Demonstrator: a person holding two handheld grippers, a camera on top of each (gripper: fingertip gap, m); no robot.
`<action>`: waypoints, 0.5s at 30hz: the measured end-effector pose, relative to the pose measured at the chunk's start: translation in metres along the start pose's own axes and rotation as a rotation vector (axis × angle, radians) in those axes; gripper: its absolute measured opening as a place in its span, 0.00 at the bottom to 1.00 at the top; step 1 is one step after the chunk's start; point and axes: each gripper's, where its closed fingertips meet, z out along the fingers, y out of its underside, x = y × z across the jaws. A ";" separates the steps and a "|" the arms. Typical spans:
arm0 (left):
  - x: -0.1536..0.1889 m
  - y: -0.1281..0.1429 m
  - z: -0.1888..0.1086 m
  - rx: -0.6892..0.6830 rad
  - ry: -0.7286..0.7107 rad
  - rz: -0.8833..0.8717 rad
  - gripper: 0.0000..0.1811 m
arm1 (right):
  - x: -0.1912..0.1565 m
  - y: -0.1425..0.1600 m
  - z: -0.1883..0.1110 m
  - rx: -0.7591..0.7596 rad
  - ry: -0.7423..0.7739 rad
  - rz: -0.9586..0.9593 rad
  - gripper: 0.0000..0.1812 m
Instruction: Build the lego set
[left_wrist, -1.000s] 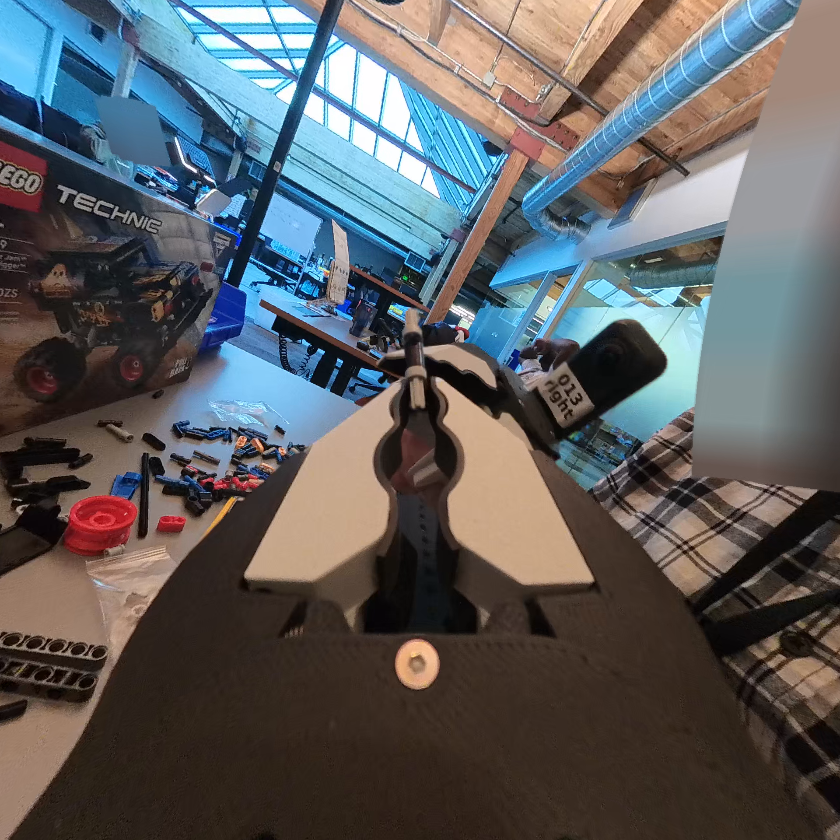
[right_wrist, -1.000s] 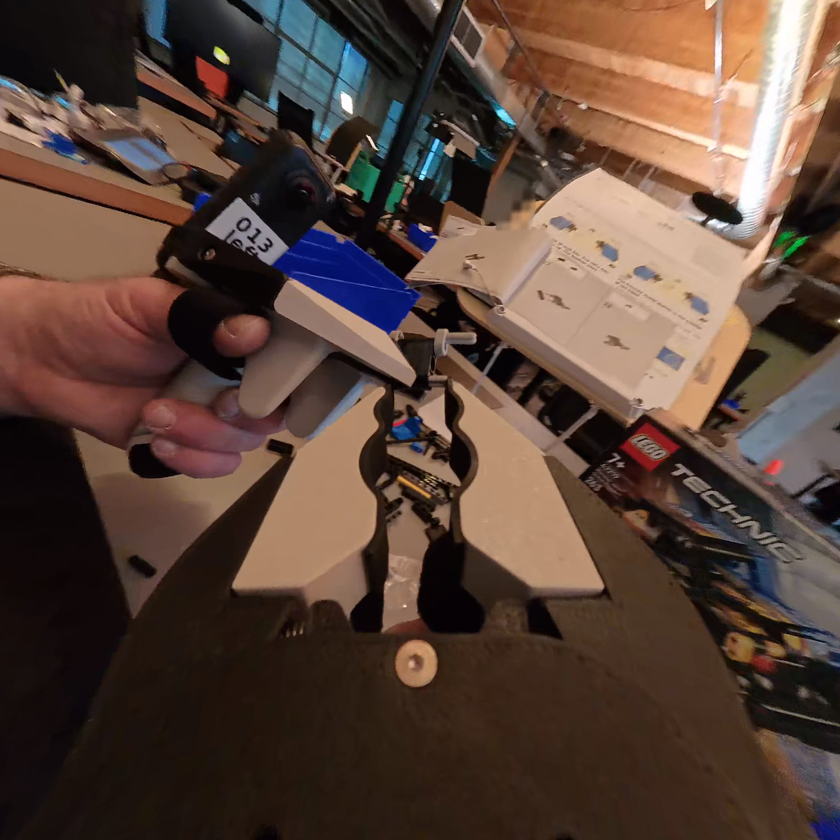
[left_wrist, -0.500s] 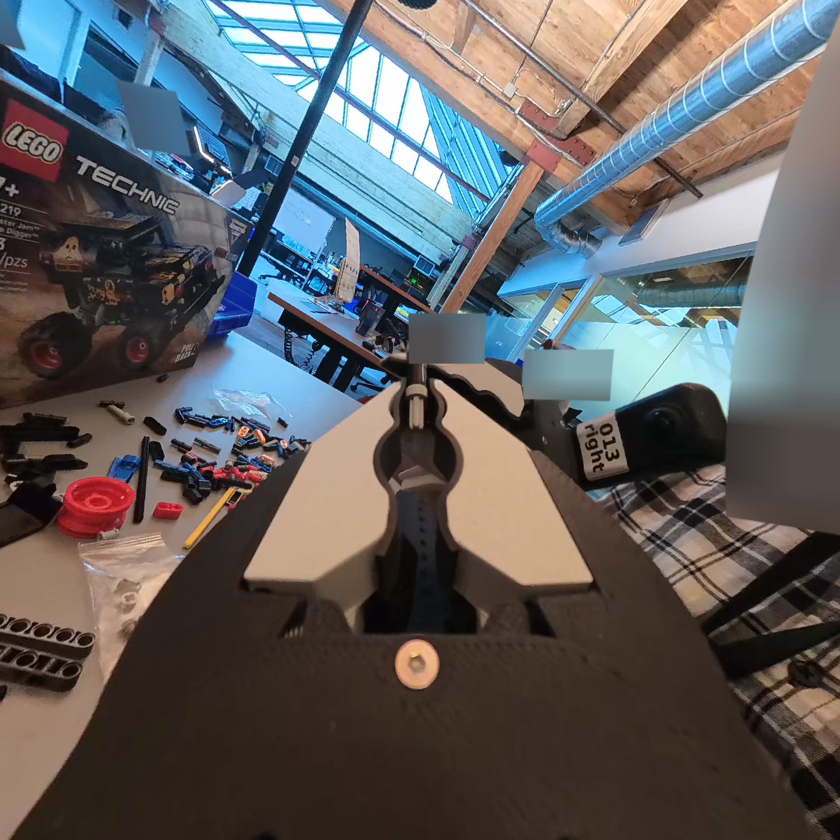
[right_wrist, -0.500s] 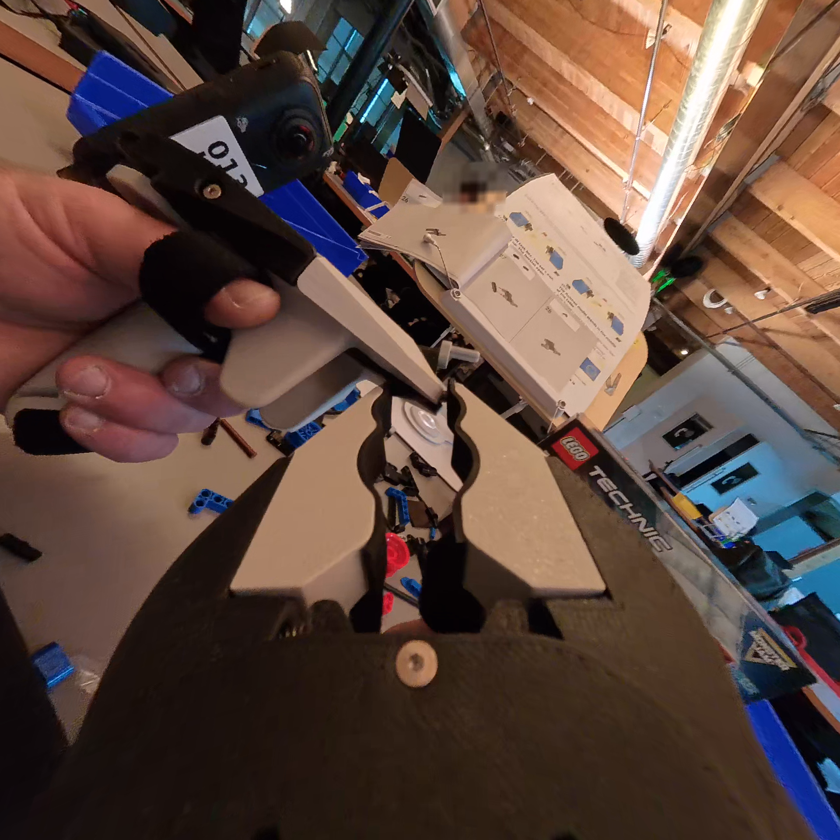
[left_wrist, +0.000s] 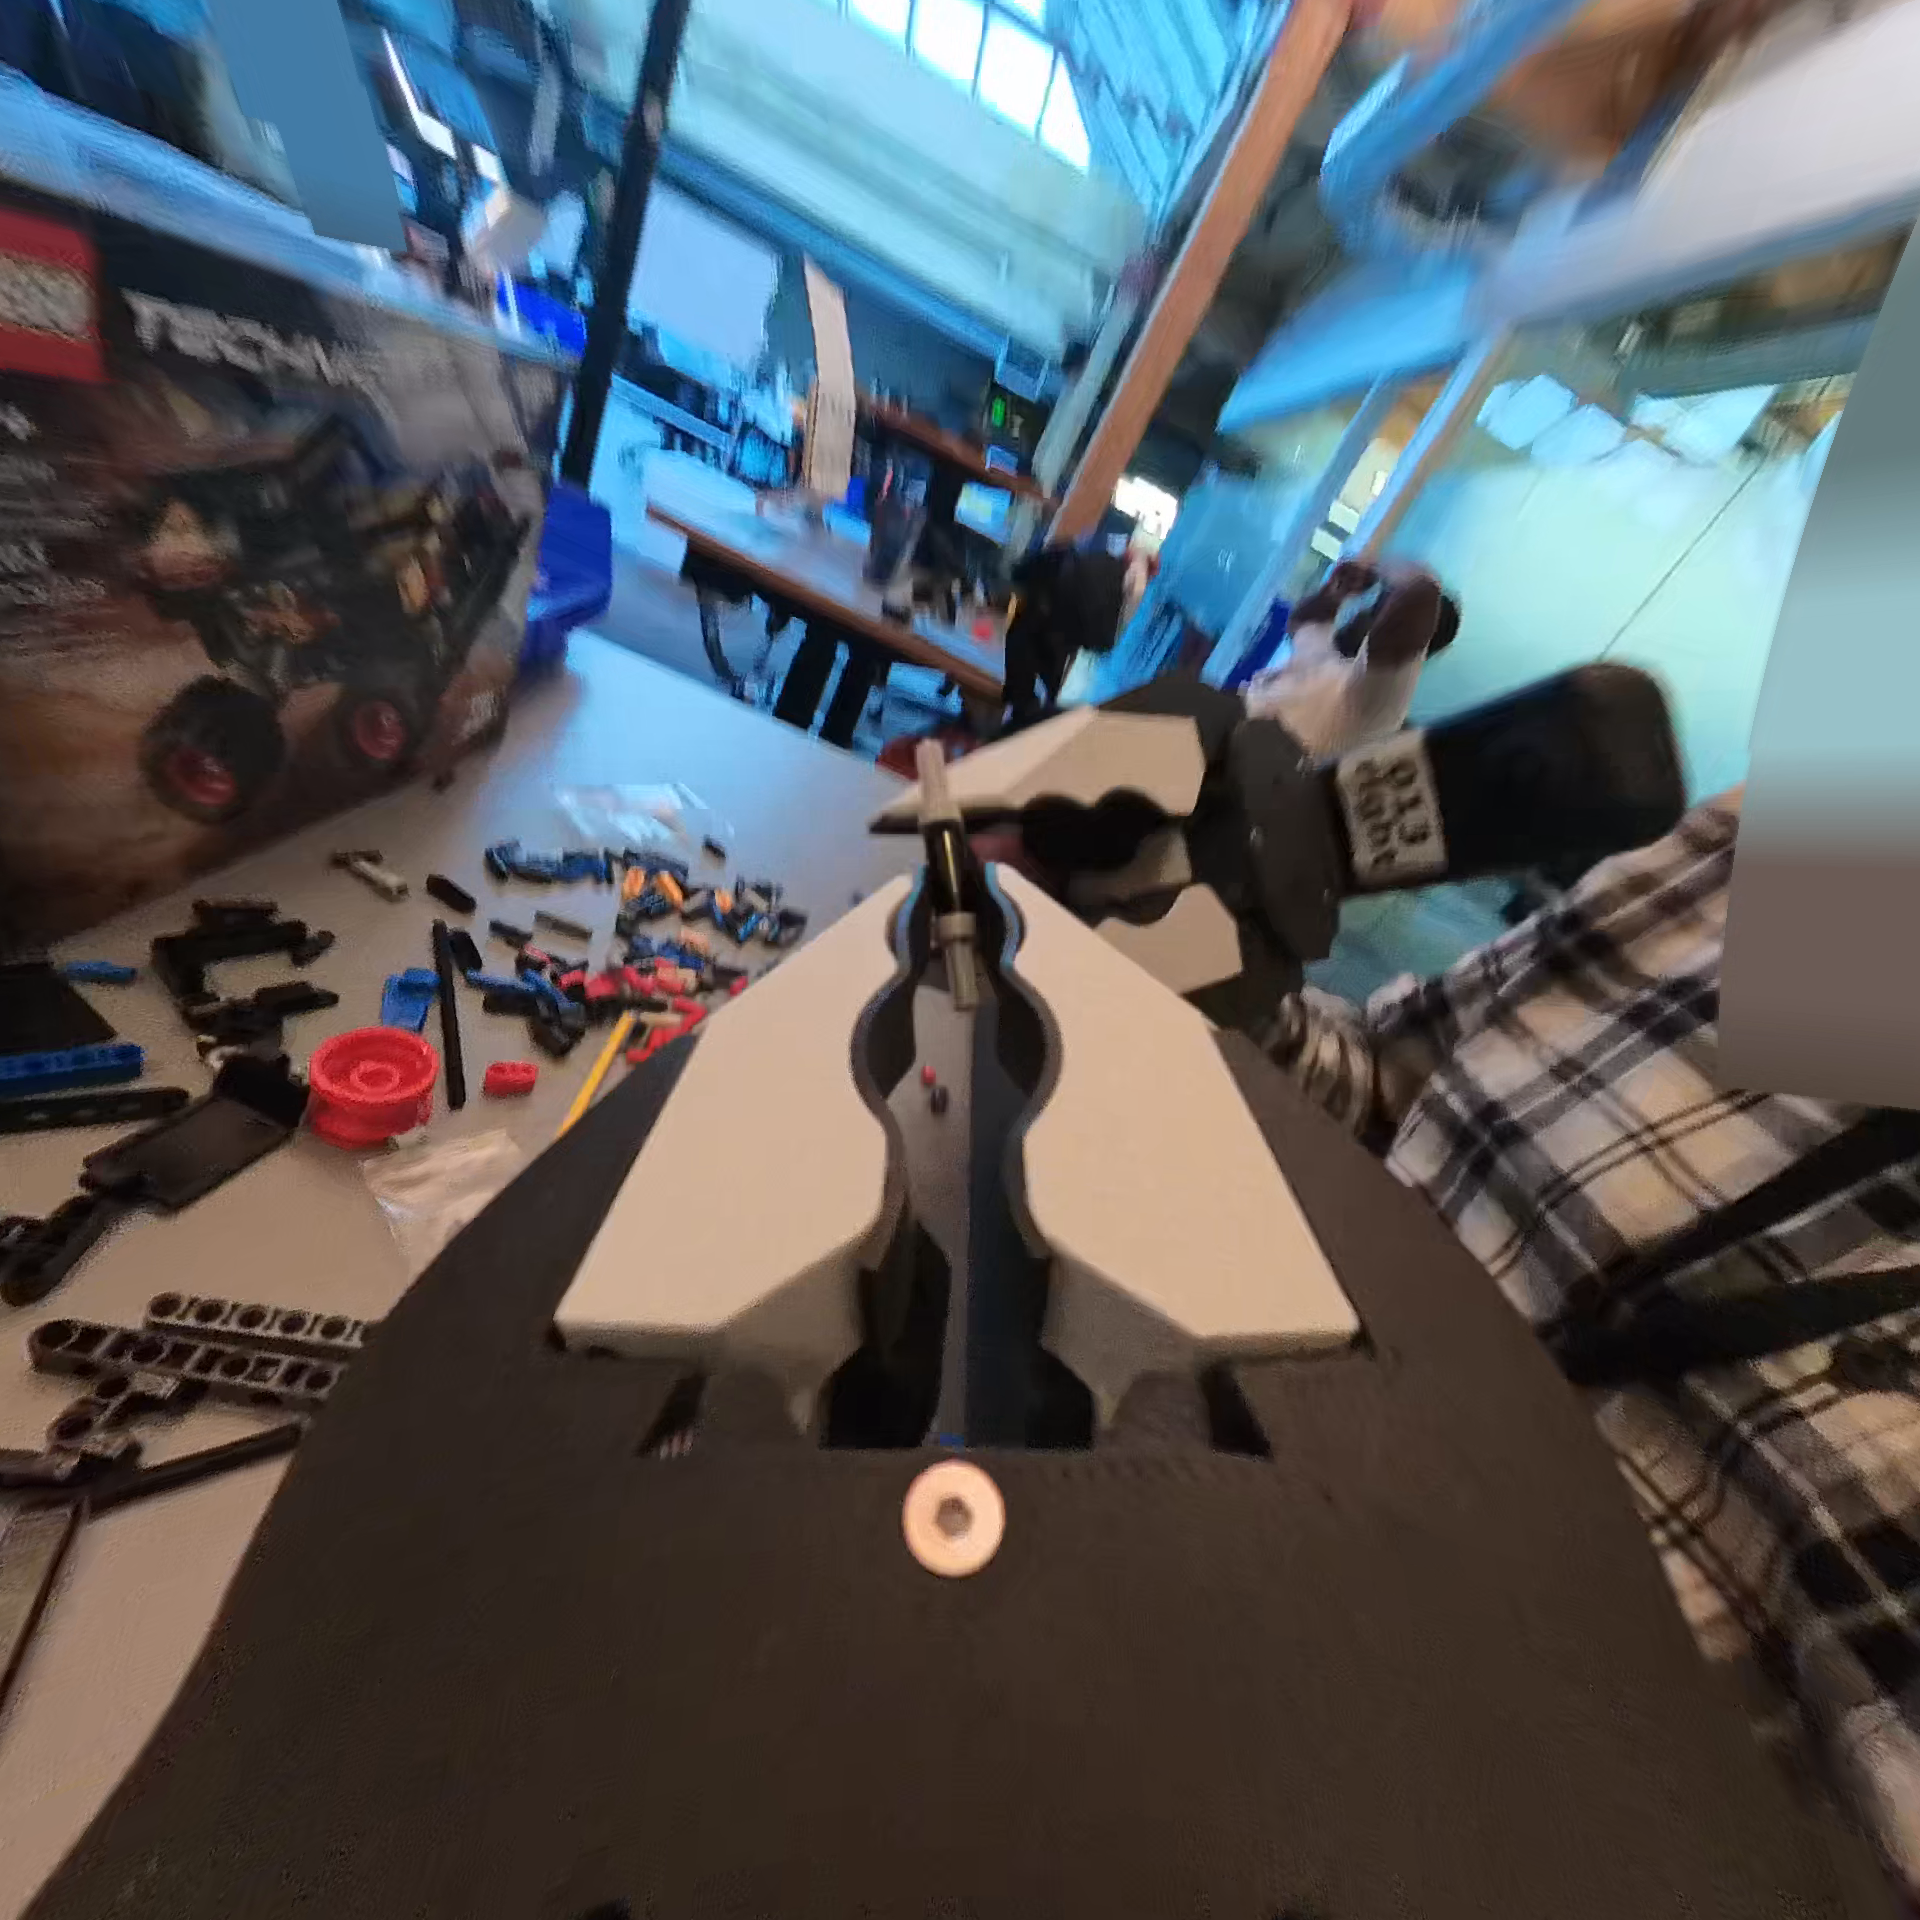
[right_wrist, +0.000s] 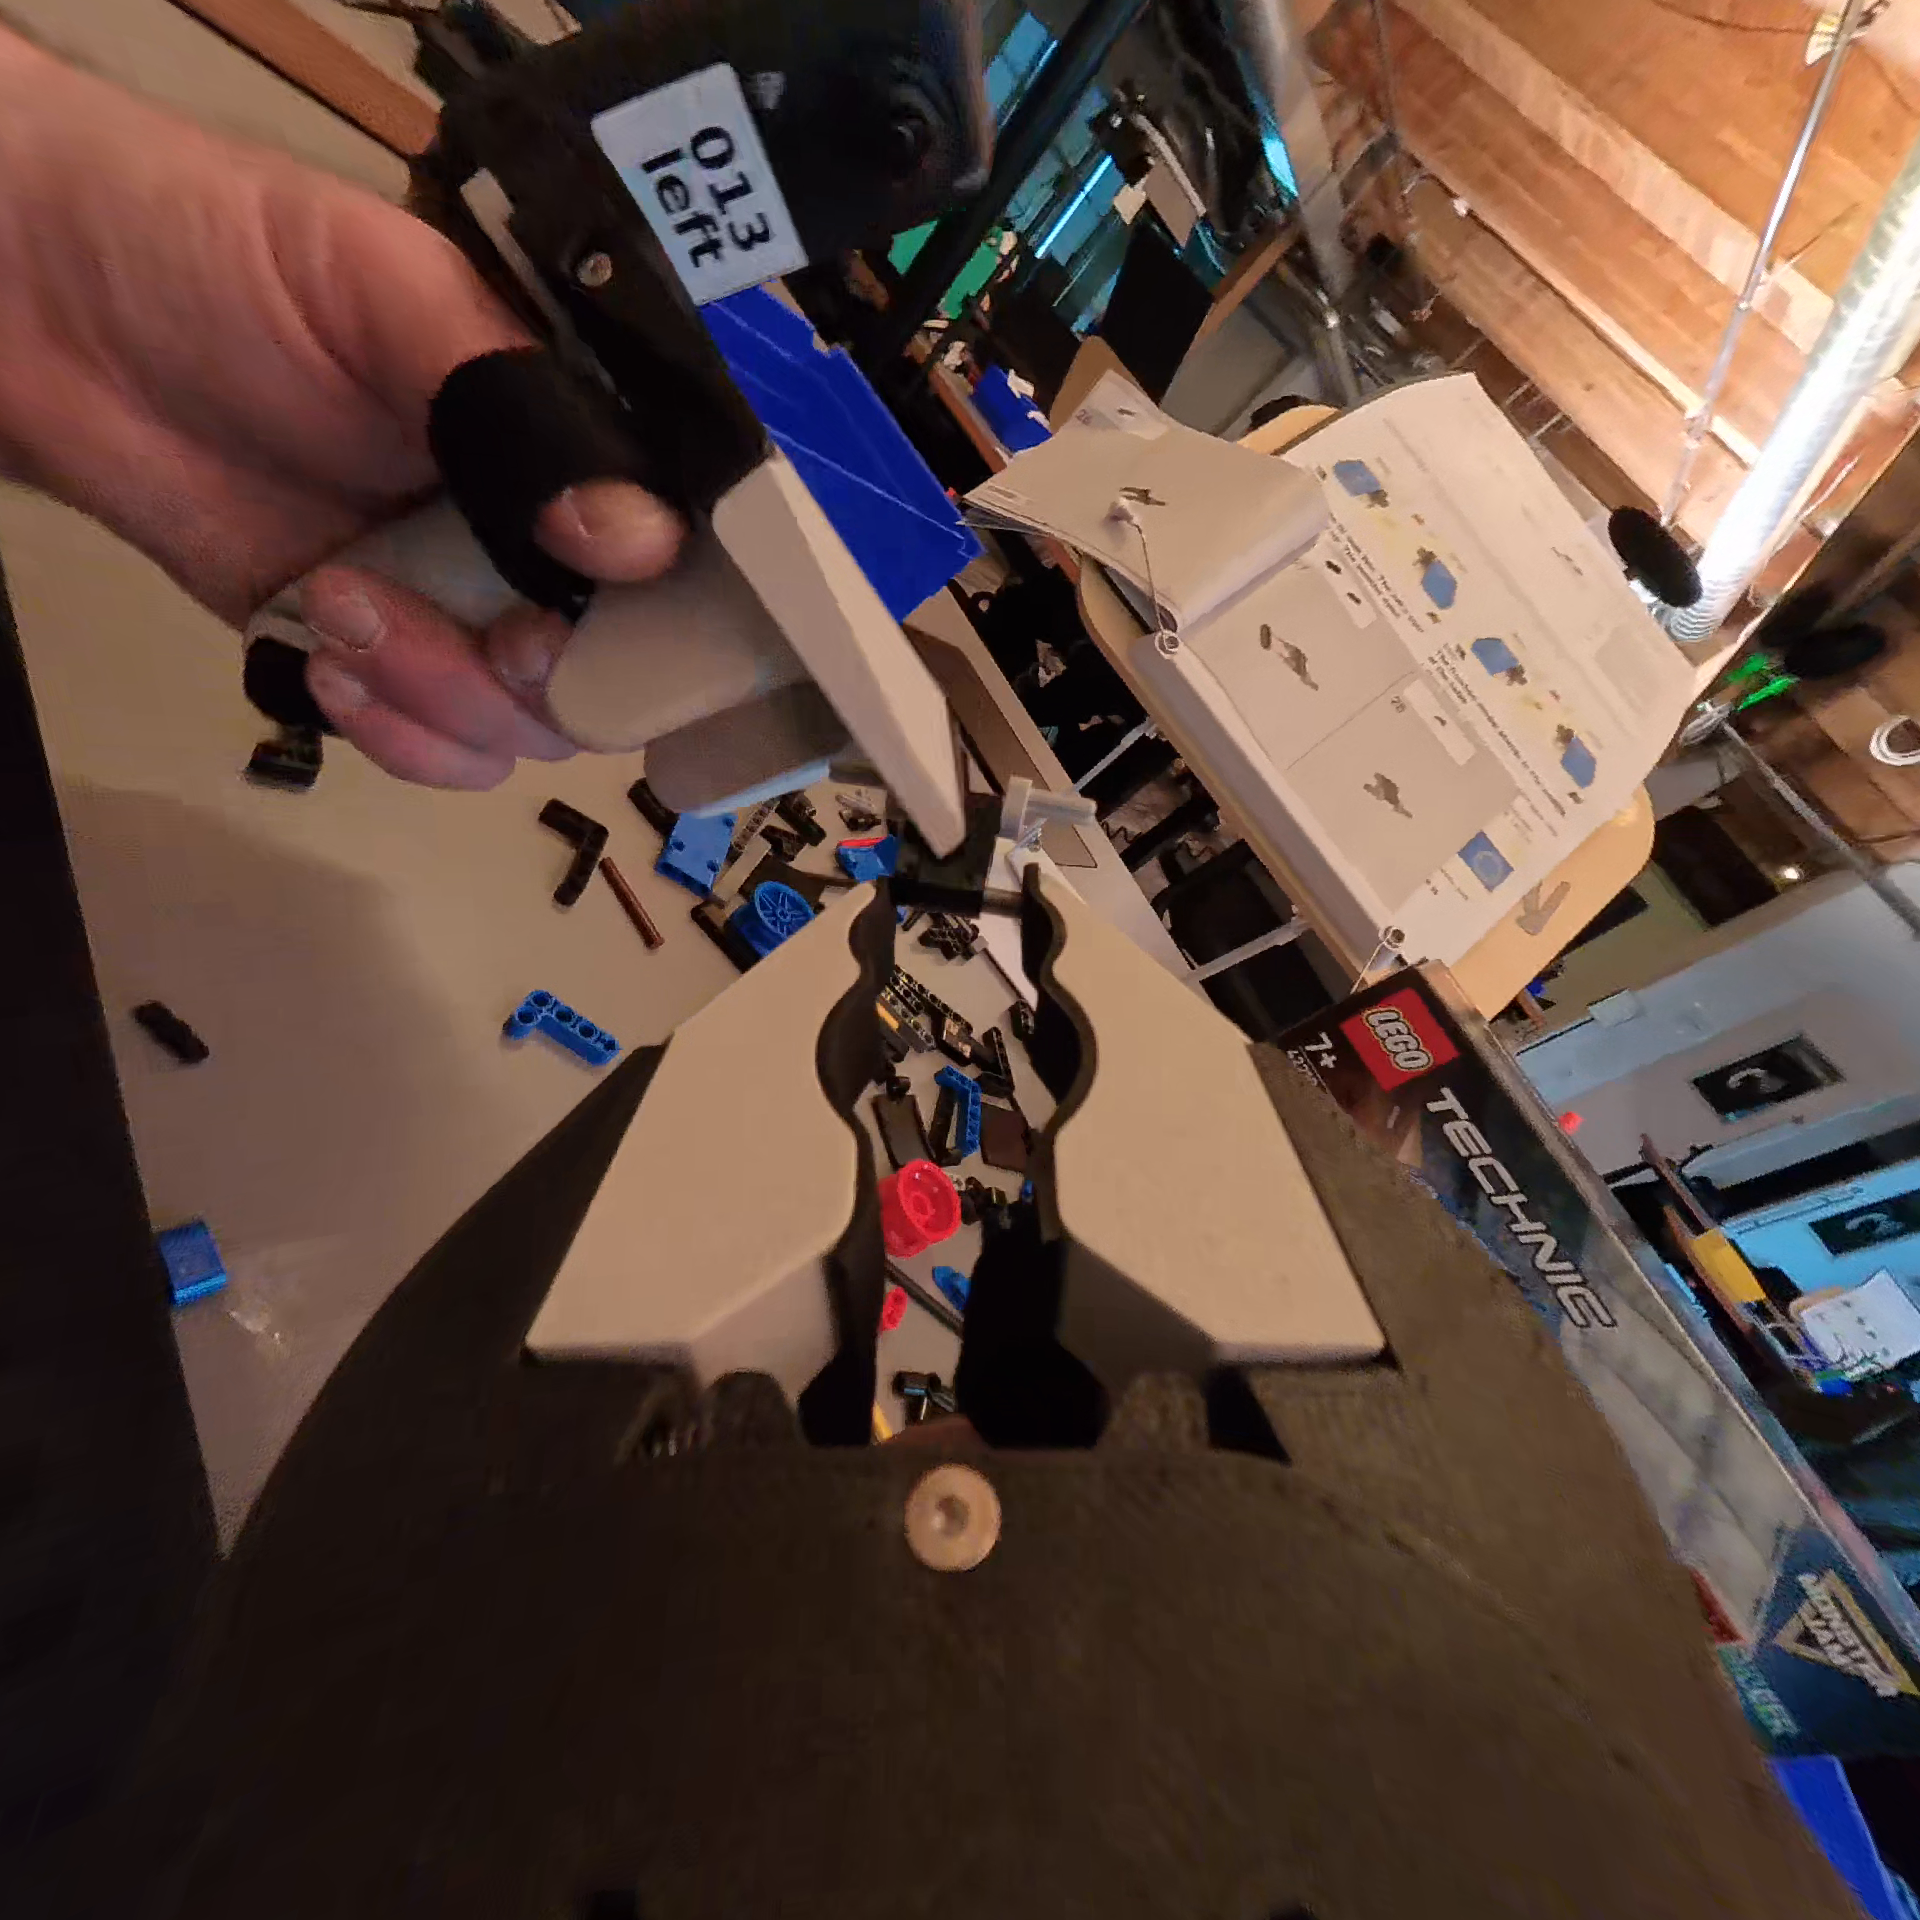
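My left gripper (left_wrist: 951, 894) is shut on a small lego assembly (left_wrist: 948, 883), a black piece with a grey pin sticking out past the tips. In the right wrist view the left gripper (right_wrist: 930, 831) comes in from the upper left, held by a hand (right_wrist: 260, 416), with the black piece (right_wrist: 945, 878) and a grey pin (right_wrist: 1039, 810) at its tip. My right gripper (right_wrist: 956, 899) is open, its tips on either side of that black piece. In the left wrist view its fingers (left_wrist: 1060, 758) lie across, just beyond my left tips.
Loose lego parts (left_wrist: 644, 935) cover the grey table (left_wrist: 675, 727), with a red wheel (left_wrist: 369, 1081) and black beams (left_wrist: 208, 1351) on the left. The set's box (left_wrist: 239, 582) stands behind. An open instruction booklet (right_wrist: 1403, 675) sits on a stand. A plaid shirt (left_wrist: 1558, 1143) is on the right. Both grippers' tips are close together, under 4 cm apart.
Both grippers have tilted down toward the table and come closer together. The right gripper's tips now sit around the piece in the left gripper. The left view is motion-blurred.
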 end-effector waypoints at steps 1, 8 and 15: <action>0.000 0.003 0.003 -0.021 -0.004 0.001 0.04 | 0.000 0.001 0.000 -0.010 -0.012 -0.007 0.13; -0.007 0.002 0.007 0.047 -0.009 -0.092 0.03 | 0.004 0.005 0.006 -0.027 0.042 -0.001 0.14; -0.012 0.003 0.008 0.087 -0.033 -0.111 0.03 | 0.005 0.009 0.009 -0.046 0.070 0.006 0.13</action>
